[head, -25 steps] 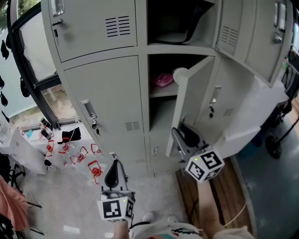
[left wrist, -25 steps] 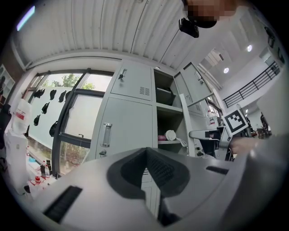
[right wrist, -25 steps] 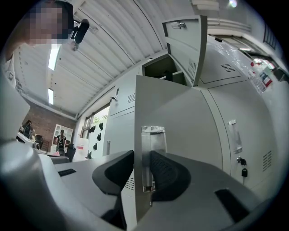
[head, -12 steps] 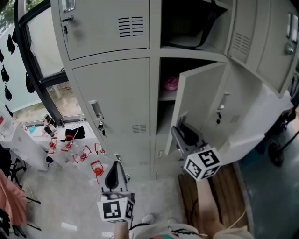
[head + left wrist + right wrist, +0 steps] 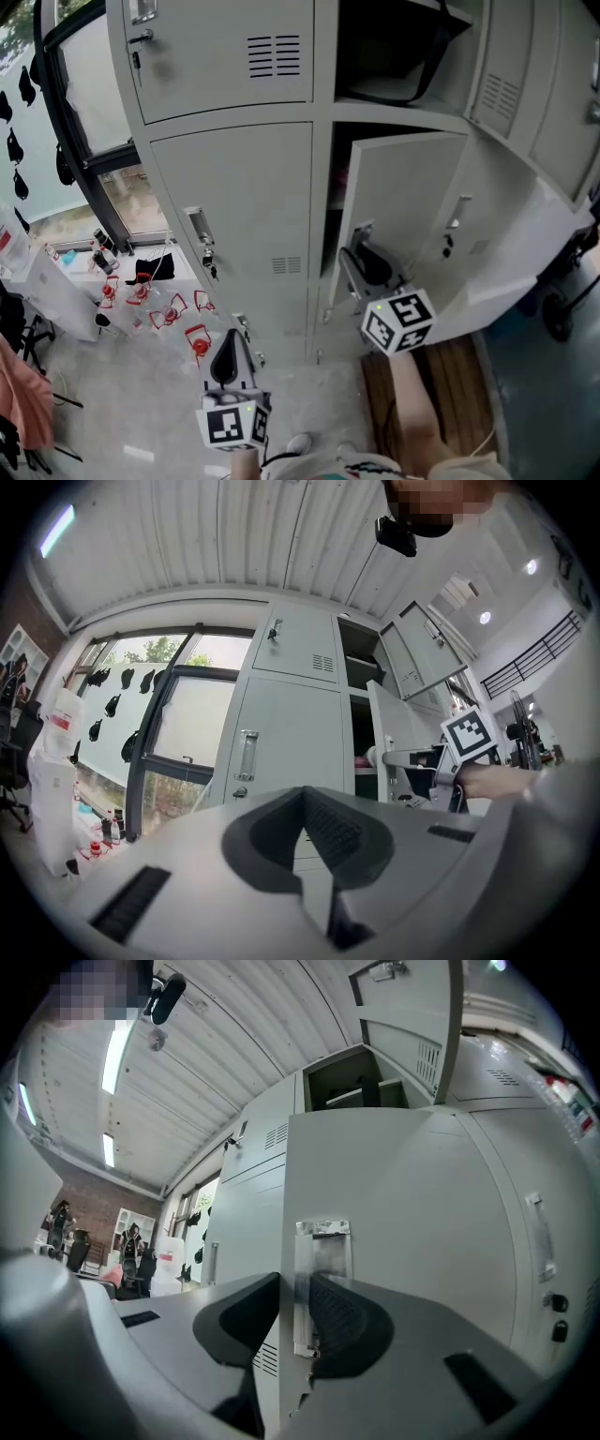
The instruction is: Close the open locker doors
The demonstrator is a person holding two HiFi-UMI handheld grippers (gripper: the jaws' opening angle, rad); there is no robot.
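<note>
Door of pale grey steel (image 5: 403,202), middle right bay: now nearly shut, wide open a second ago | right gripper (image 5: 359,253) clamps its free edge at the latch | left gripper (image 5: 226,345) closed, empty, low | I judge one push seats it | upper grey steel door (image 5: 511,84) still open.

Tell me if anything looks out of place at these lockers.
Two doors hang open: the middle locker door, its edge clamped by the right gripper, and the top locker door, swung wide. Small red items lie scattered on the floor by the window.
</note>
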